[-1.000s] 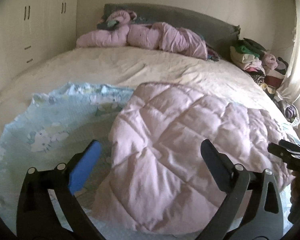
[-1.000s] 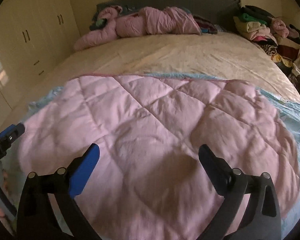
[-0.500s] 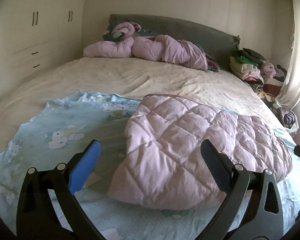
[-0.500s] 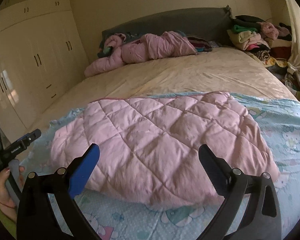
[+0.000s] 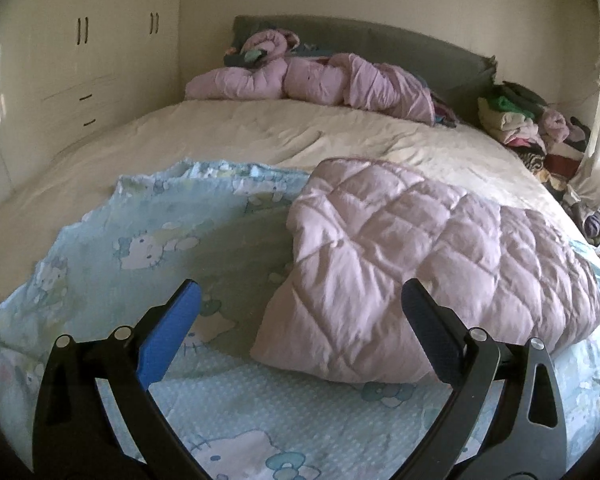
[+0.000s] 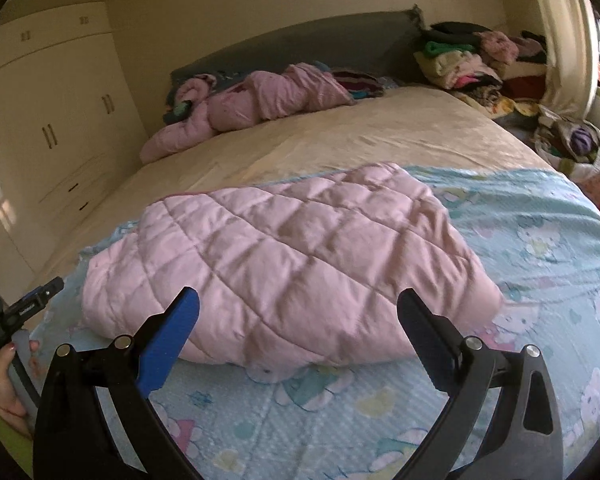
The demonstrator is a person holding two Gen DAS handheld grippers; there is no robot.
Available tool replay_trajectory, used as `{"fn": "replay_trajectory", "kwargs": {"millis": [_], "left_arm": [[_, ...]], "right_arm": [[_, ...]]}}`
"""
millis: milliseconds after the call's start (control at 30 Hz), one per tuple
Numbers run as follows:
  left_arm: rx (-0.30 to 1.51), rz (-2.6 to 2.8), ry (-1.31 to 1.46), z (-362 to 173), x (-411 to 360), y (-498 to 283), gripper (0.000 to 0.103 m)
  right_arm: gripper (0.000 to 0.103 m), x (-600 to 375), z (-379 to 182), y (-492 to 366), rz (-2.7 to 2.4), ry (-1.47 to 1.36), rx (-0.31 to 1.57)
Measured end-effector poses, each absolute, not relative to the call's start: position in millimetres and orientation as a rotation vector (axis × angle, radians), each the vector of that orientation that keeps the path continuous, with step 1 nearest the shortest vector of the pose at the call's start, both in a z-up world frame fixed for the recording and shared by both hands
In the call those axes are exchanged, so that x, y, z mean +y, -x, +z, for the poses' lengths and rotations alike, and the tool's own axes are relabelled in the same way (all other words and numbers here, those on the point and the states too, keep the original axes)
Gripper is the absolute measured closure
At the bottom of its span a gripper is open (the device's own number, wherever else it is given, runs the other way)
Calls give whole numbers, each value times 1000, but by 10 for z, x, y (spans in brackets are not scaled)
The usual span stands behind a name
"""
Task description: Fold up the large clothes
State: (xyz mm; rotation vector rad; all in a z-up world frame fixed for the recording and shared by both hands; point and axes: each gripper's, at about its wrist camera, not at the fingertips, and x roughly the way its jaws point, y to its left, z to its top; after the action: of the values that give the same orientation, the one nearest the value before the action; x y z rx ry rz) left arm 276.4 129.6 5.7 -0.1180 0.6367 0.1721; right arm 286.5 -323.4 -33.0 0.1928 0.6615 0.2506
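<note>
Both grippers withdrawn (quilt [image 5: 420, 264] folded)

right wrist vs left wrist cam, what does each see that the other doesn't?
Only the right wrist view: the person's hand holding the left gripper's handle at the left edge, and the quilt's right side with blue blanket beyond it.

Only the left wrist view: the wide stretch of blue cartoon-print blanket left of the quilt; the other gripper is out of frame.

Both: the folded pink quilt on that blanket, the crumpled pink bedding by the headboard, the clothes pile, the wardrobe, and each view's own open gripper, holding nothing.
</note>
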Motion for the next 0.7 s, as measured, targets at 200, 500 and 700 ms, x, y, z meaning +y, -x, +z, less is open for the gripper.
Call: {"fn": "replay_trajectory", "kwargs": {"millis": [200, 500, 700], "left_arm": [[657, 188, 107, -5, 1280, -2755, 9], [742, 166, 165, -254, 1279, -2801, 9], [798, 137, 211, -435, 1197, -2852, 9]], "right_arm": [[4, -3425, -442, -2785, 200, -197, 681], [4, -3670, -712, -2764, 144, -240, 741], [4, -3854, -904, -2796, 114, -325, 779]]}}
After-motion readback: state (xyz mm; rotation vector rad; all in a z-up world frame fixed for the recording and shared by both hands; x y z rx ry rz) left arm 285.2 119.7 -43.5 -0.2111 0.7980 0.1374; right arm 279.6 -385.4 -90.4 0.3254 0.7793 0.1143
